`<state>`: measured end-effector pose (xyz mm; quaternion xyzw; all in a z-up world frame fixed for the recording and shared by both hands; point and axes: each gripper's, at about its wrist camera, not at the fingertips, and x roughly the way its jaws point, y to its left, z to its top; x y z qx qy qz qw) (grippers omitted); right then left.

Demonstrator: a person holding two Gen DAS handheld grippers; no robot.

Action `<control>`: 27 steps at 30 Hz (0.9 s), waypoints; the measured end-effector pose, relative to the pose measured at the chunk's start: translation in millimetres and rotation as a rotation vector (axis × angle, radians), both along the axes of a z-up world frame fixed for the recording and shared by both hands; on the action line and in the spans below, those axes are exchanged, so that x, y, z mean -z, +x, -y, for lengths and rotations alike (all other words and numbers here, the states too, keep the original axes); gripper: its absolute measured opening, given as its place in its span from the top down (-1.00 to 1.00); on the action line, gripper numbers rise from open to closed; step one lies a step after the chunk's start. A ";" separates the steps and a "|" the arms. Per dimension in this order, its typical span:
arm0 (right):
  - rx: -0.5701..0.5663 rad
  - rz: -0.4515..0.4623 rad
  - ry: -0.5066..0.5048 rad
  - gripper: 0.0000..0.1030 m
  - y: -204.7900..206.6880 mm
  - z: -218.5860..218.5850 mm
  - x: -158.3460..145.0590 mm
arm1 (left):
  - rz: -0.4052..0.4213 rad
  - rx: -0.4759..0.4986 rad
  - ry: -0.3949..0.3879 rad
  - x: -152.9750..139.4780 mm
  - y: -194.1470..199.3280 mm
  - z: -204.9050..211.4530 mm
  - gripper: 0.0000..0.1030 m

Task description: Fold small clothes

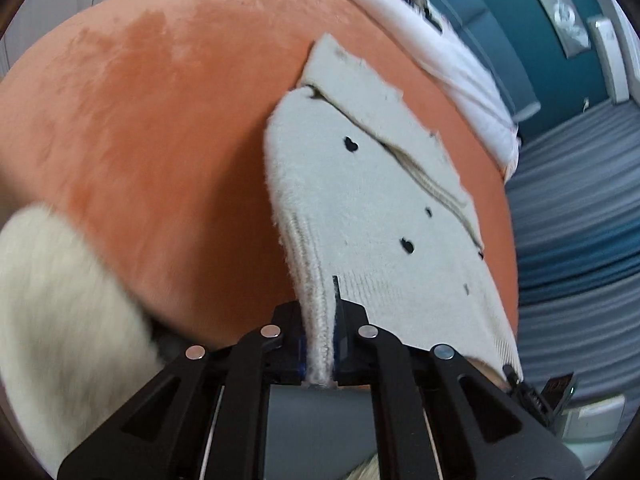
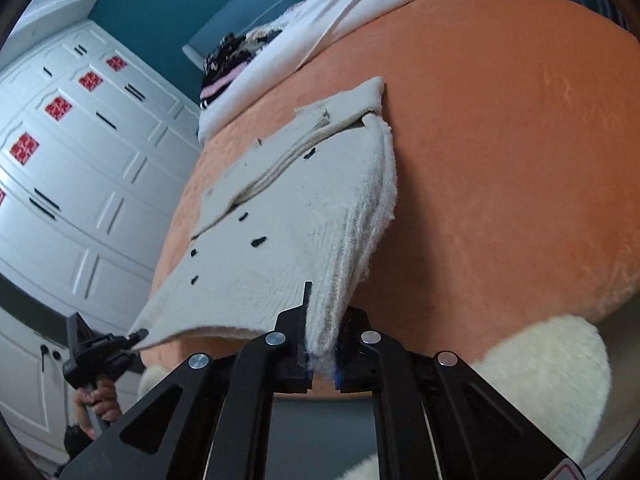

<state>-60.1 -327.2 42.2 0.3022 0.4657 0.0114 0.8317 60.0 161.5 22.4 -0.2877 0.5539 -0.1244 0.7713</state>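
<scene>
Right at the near edge of the left wrist view, the left gripper [image 1: 319, 344] has its black fingers [image 1: 286, 344] closed on a ribbed hem corner of the cream knit sweater [image 1: 372, 208], the fabric pinched into a narrow upright fold between the pads. In the right wrist view the right gripper [image 2: 323, 350] does the same at the other hem corner of the sweater [image 2: 288, 216]: its fingers [image 2: 294, 344] are clamped on a thick bunch of ribbing, with a little blue padding showing at the tips. To the left of those fingers, lower down, the other gripper [image 2: 134, 338] appears with its tip at the sweater's far hem corner, and a hand [image 2: 100, 400] holds its handle.

Ahead of both pairs of fingers the sweater stretches away over the orange bedspread [image 1: 160, 140], its hem lifted off the surface and its upper part lying on it. Small black marks [image 1: 351, 144] dot the front, and a ribbed band [image 1: 432, 188] runs diagonally across it. A fluffy cream item [image 1: 60, 300] sits blurred to the left of the left fingers; a similar one [image 2: 552, 372] lies to the right of the right fingers.

Beyond the sweater a white sheet [image 1: 452, 64] crosses the bed, with dark patterned clothing [image 2: 228, 64] on it. Farthest off stand a teal wall [image 1: 520, 20] and white panelled wardrobe doors [image 2: 72, 160].
</scene>
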 end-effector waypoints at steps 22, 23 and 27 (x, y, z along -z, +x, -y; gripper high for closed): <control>0.260 0.203 0.080 0.37 179.3 63.9 2.3 | 0.227 -0.073 0.213 -26.7 177.6 49.1 0.22; 0.300 0.174 0.105 0.35 183.9 64.9 14.4 | 0.195 -0.076 0.247 -13.6 184.1 50.0 0.20; 0.331 0.209 0.059 -0.23 168.6 61.9 16.9 | 0.209 -0.051 0.228 9.3 166.3 39.1 -0.57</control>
